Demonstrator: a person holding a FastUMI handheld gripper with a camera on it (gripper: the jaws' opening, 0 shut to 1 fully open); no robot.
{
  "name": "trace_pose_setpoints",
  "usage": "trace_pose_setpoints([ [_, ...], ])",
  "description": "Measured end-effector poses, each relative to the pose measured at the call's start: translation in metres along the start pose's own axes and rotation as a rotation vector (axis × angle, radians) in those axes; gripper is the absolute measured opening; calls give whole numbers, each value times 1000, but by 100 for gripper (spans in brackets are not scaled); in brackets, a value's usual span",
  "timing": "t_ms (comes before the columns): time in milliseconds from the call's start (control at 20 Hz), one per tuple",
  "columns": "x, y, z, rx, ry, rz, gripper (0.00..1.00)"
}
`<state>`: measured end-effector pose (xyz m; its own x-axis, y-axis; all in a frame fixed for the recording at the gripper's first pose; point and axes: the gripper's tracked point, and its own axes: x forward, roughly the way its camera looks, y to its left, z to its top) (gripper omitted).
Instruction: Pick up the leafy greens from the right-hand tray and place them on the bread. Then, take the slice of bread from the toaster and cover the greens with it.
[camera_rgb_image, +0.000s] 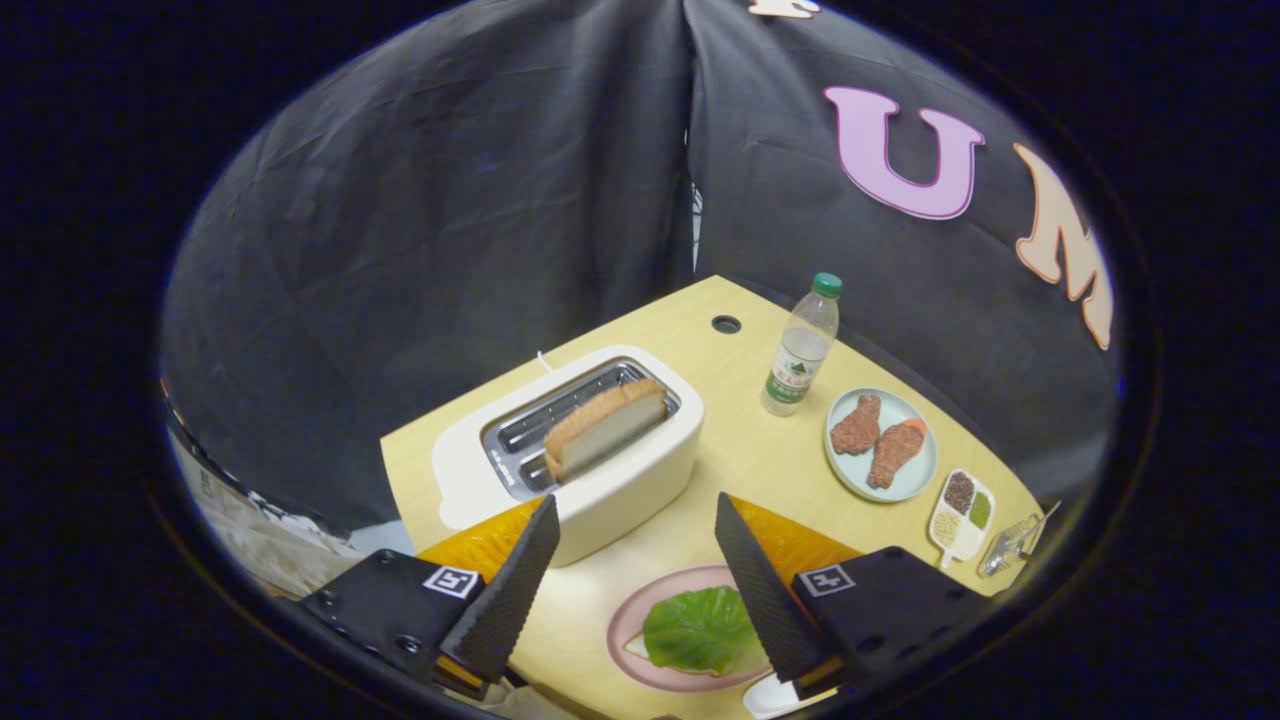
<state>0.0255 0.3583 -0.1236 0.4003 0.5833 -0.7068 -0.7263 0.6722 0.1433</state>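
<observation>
Water bottle beside meat plate; condiment dish near.

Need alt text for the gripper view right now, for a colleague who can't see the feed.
The open gripper, jaws empty, hovers over a wooden table, with a green lettuce leaf on bread on a pink plate between the jaws. Beyond them, a browned bread slice stands in a white toaster.

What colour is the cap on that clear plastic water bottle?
Green. The cap of the clear plastic water bottle shows plainly in the gripper view, beyond the open tool.
</observation>
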Motion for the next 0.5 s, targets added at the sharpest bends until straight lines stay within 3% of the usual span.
trace_pose_setpoints([
  [250, 17, 14, 29, 94, -23, 36, 98],
  [500, 40, 16, 33, 135, 8, 8, 97],
])
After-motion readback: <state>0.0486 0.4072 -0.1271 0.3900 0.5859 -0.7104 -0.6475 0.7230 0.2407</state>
